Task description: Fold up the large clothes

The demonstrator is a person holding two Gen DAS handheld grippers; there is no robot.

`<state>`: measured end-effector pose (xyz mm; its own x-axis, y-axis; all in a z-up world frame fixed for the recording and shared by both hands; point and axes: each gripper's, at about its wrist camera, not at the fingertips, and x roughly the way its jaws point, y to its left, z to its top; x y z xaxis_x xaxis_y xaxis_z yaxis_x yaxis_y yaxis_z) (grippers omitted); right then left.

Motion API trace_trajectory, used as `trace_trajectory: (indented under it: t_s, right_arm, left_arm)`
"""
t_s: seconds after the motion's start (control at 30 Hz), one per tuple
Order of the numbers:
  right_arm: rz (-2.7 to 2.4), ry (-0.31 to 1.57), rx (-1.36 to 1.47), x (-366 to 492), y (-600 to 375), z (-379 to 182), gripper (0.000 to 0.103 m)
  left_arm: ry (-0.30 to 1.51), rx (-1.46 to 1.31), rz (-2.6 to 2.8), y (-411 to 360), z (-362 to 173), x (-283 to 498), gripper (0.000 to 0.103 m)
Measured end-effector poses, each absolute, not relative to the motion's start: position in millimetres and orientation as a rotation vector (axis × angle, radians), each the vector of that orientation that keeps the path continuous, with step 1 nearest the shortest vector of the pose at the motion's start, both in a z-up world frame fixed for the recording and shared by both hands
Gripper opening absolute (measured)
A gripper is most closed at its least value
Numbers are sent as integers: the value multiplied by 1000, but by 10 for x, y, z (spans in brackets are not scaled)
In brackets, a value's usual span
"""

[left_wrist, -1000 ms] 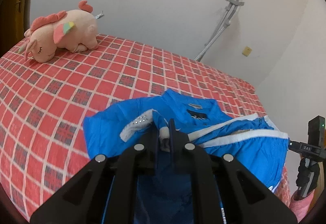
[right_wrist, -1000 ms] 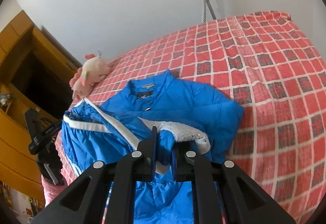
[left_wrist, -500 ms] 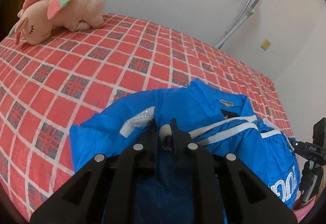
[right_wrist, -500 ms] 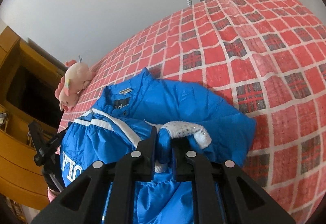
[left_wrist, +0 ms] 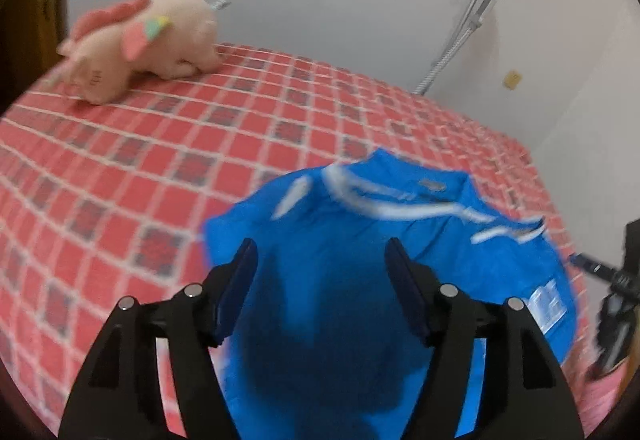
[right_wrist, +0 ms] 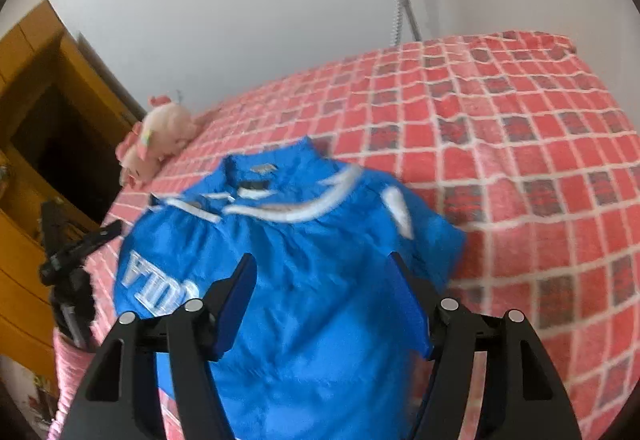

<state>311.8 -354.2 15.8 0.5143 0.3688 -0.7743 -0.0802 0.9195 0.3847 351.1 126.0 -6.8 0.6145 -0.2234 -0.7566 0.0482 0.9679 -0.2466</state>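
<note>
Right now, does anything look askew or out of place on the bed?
The blue jacket lies crooked and hangs over the bed edge, collar rumpled. A plush toy sits beyond it. Both grippers are open.

Both wrist cameras look forward past their open fingers, close above the jacket (left_wrist: 360,280) (right_wrist: 304,280); both share bed (left_wrist: 120,168) (right_wrist: 520,160), plush (left_wrist: 148,40) (right_wrist: 160,136) and wall.

My left gripper (left_wrist: 322,260) is matte black, with 2 angular arms that have triangular cut-outs. Each arm carries 2 round silver screws. Its fingers (left_wrist: 240,282) are lined with dark blue pads. My right gripper (right_wrist: 322,276) looks the same: black frame, 4 silver screws, and blue-faced fingers (right_wrist: 408,296).
</note>
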Motion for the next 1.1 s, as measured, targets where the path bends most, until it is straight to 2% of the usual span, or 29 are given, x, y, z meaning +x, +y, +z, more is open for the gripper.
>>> trace_trajectory:
  t_s: [0.1,0.2,0.27,0.3,0.33,0.37,0.4,0.43,0.5,0.73,0.87,0.97,1.1]
  right_arm:
    - [263,1049,298,3125,-3565,8,67]
    - [286,1084,294,3149,-3514,-132,67]
    - [290,1089,282,3146,-3444,-189,55]
    - [280,1082,268,3132,-3417,-188,47]
    - [256,1061,235,3120,-3381,-170,36]
    - [250,1041,224,3108,-3365,-140,30]
    - [252,1023,236,3102,-3366,-103,21]
    - [253,1015,250,3102,-3372,-73,16]
    - [246,987,273,3126,-3398,19,11]
    - [202,897,332,3369,-3493,259,9]
    - [146,944,324,3611,-3483,35,9]
    - [130,986,353,3694,-3538,-220,11]
    - [135,988,379,3716,-3543,-496,14]
  left_arm:
    - [932,-216,-156,1358,-201,3360,76]
    - [956,-239,-188,1381,-319,3319,75]
    - [948,-220,-185,1319,-348,3305,66]
    - [951,-207,-186,1267,-357,3309,53]
    - [947,-186,-177,1209,-355,3309,42]
    - [940,-170,-175,1177,-346,3305,35]
    - [929,-155,-178,1139,-336,3295,23]
    - [915,-147,-172,1101,-320,3297,16]
    - [880,-147,-158,1049,-251,3318,9]
    - [759,-222,-136,1058,60,3537,7]
    - [806,-161,-74,981,-167,3809,8]
    - [873,-142,-52,986,-467,3963,12]
    - [872,-121,-63,1010,-642,3997,15]
